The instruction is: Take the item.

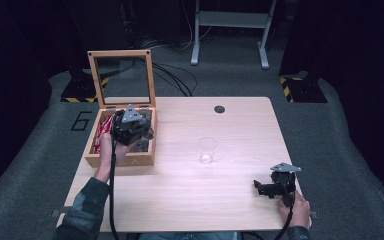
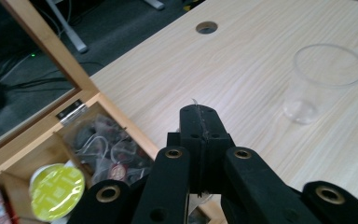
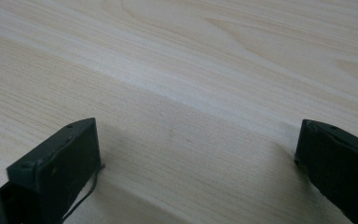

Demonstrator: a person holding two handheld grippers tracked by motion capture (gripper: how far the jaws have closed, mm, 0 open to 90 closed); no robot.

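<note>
Left hand-held gripper [image 2: 199, 122] is hovering over the wooden tea box [image 1: 145, 156] at the tabletop's [image 1: 230, 200] far left, jaws pinched shut on a thin tea bag tag [image 2: 195, 101]; light, flimsy, tear-prone, so grip the tag flat. Right hand-held gripper [image 3: 196, 158] is resting wide open near right. Clear plastic cup [image 1: 207, 149] is standing mid-table.

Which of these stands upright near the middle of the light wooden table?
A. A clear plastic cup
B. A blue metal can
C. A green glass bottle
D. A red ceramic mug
A: a clear plastic cup stands upright and empty on the light wooden table, to the right of the open wooden box with the glass-paned lid; the left gripper view shows the same cup beyond the shut jaws.
</note>
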